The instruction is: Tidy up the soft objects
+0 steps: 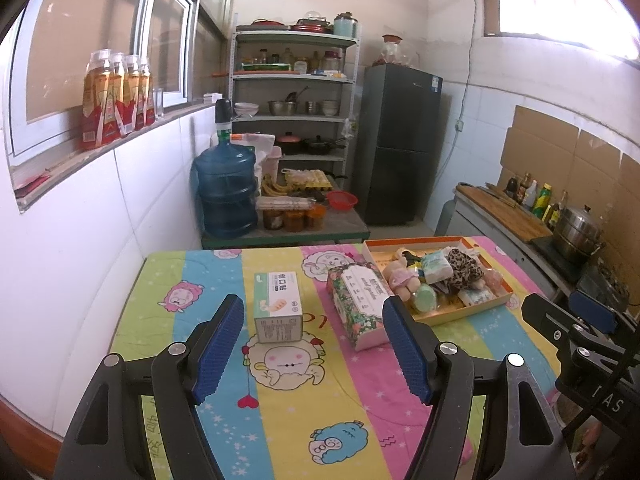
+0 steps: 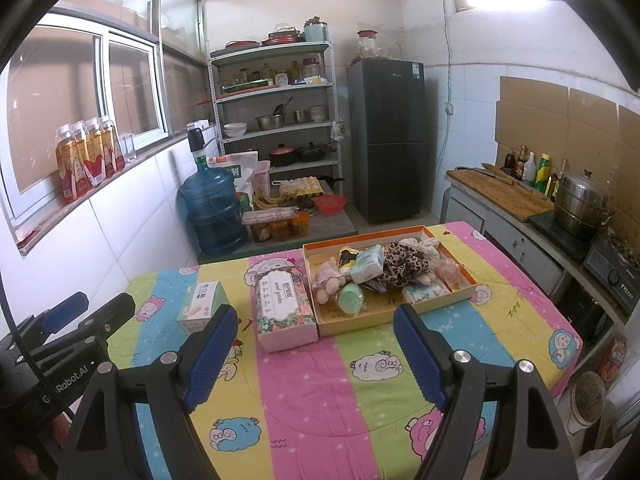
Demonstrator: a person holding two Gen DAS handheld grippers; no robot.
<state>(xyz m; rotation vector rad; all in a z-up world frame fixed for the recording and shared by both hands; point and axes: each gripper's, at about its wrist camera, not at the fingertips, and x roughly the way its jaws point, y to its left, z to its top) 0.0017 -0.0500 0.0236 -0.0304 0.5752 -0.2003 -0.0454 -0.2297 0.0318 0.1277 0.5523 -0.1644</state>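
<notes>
both grippers — left gripper (image 1: 314, 350), right gripper (image 2: 316, 354) — hang spread and empty at the tabletop's near edge; soft objects (image 2: 384, 270) lie heaped in the orange tray (image 2: 362, 326) toward its far edge — sorting stage undeterminable.

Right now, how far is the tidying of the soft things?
Done: a mixed pile already lies in the tray. In hand: nothing; the left gripper and right gripper are both open above the cloth. Left: the small box and tissue box stand outside it.
</notes>
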